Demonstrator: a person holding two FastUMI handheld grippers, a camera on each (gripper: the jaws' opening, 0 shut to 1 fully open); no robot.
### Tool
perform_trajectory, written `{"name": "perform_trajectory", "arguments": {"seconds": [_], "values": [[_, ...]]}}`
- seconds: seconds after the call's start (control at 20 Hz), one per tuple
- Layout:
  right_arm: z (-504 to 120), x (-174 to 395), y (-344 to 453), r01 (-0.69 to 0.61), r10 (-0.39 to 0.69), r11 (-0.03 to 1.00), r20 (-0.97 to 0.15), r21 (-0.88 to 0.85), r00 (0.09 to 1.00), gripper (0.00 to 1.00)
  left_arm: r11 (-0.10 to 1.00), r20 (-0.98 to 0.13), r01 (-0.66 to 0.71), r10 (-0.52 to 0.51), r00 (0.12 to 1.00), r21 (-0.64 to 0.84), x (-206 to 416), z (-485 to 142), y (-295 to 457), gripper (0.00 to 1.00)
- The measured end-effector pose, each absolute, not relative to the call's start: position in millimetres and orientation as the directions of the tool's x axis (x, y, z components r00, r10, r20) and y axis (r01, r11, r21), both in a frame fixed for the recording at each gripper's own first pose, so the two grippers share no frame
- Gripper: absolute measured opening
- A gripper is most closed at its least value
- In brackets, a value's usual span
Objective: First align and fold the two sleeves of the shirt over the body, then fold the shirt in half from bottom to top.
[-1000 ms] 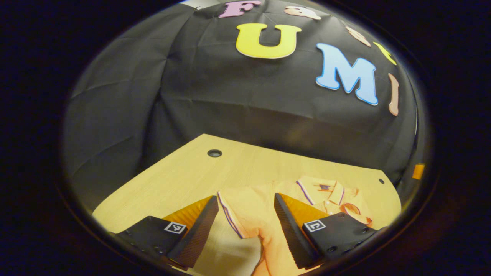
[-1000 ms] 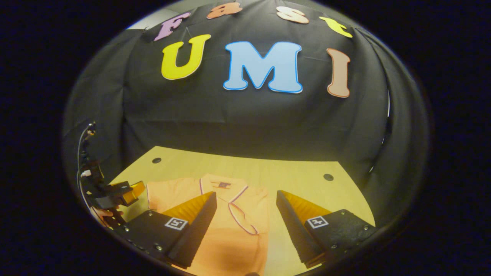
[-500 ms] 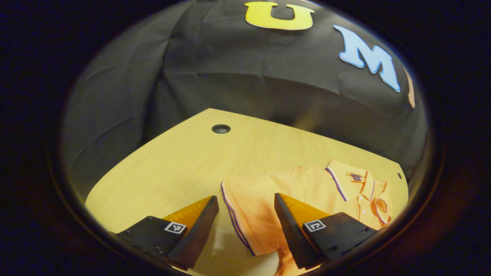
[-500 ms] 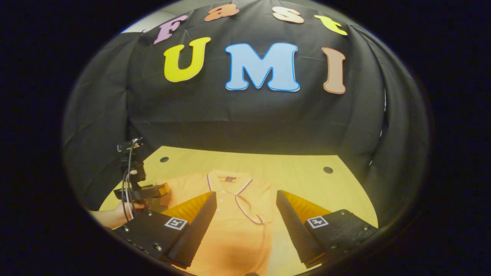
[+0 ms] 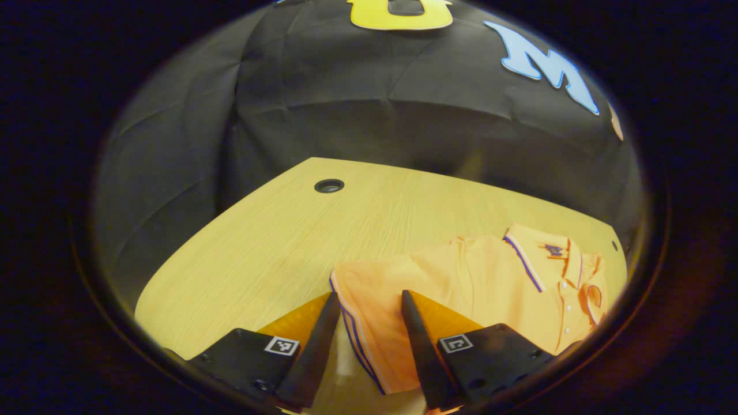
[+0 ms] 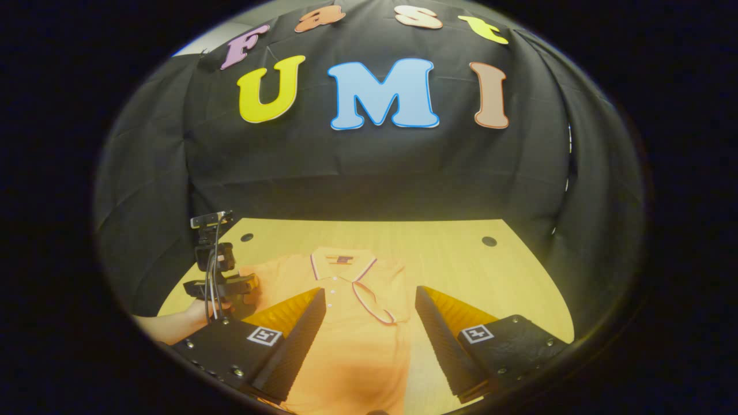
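— While the orange short-sleeved polo shirt with striped trim (image 5: 490, 276) lies flat on the pale wooden bench (image 5: 277, 242), which way does its sleeve run from the left gripper (image 5: 364, 323)?

— Collar (image 6: 341, 266) toward the booth's black cloth wall, hem toward the person; seen along the left gripper, the striped sleeve cuff (image 5: 351, 328) crosses the gap between its fingers, the sleeve reaching back toward the collar on the far right; the fingers stand partly open around the cuff; I cannot tell whether either one touches the cloth.

— And the right gripper (image 6: 370, 323)?

— Wide open, holding nothing, poised above the chest below the collar; so the left is the nearer one to that sleeve, and I judge the coming move to be a pinch on the cuff, then a carry across toward the collar's button line.

— What does each view add?

— The right gripper view gives the whole collar and placket squarely, plus the left gripper with the hand (image 6: 184, 323) gripping it, left of the collar; the left gripper view alone gives the cuff's stripes between the fingers.
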State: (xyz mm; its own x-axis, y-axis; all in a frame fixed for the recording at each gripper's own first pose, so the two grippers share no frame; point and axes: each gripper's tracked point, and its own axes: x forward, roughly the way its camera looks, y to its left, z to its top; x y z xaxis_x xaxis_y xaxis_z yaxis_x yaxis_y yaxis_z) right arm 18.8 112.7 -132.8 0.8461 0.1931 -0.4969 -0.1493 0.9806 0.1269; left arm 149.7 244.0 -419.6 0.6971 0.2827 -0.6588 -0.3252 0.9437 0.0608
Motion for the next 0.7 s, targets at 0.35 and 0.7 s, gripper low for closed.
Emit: {"name": "perform_trajectory", "arguments": {"seconds": [0.35,0.7], "values": [[-149.9,3.4,95.3,-0.118,0.165,0.986,-0.524,0.121,0.835,0.99,0.961,-0.667,-0.261,0.257,0.7,0.095,155.5,-417.3,233.8,0.12],[-149.9,-5.0,80.3,-0.082,0.136,0.989,-0.519,0.125,0.844,0.97,0.961,-0.621,-0.259,0.263,0.738,0.1,162.6,-391.2,224.6,0.12]]}}
